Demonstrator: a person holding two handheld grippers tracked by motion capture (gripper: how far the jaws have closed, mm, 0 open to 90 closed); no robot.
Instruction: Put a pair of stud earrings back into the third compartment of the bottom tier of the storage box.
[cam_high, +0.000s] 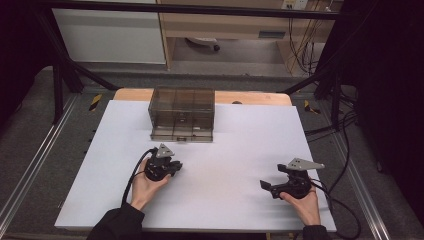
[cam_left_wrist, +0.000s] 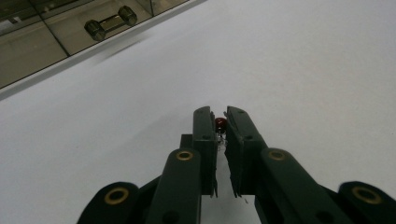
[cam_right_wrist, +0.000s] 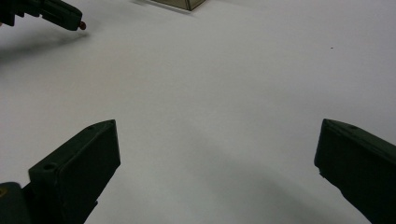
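My left gripper (cam_high: 177, 168) hovers over the white board (cam_high: 225, 150), just in front of a smoky clear drawer box (cam_high: 182, 114). Its jaws are shut on a small red bead-like part with thin metal leads (cam_left_wrist: 221, 124). In the right gripper view the left gripper (cam_right_wrist: 70, 20) is at the top left, with the red part (cam_right_wrist: 82, 25) poking out of its tip. My right gripper (cam_high: 265, 186) rests low at the right of the board. Its jaws (cam_right_wrist: 218, 129) stand wide open with bare white board between them.
One drawer of the box holds a small metal piece with two black ends (cam_left_wrist: 111, 22). A wooden table edge (cam_high: 250, 97) shows behind the board. Black cables (cam_high: 345, 165) trail off to the right, beside black frame posts.
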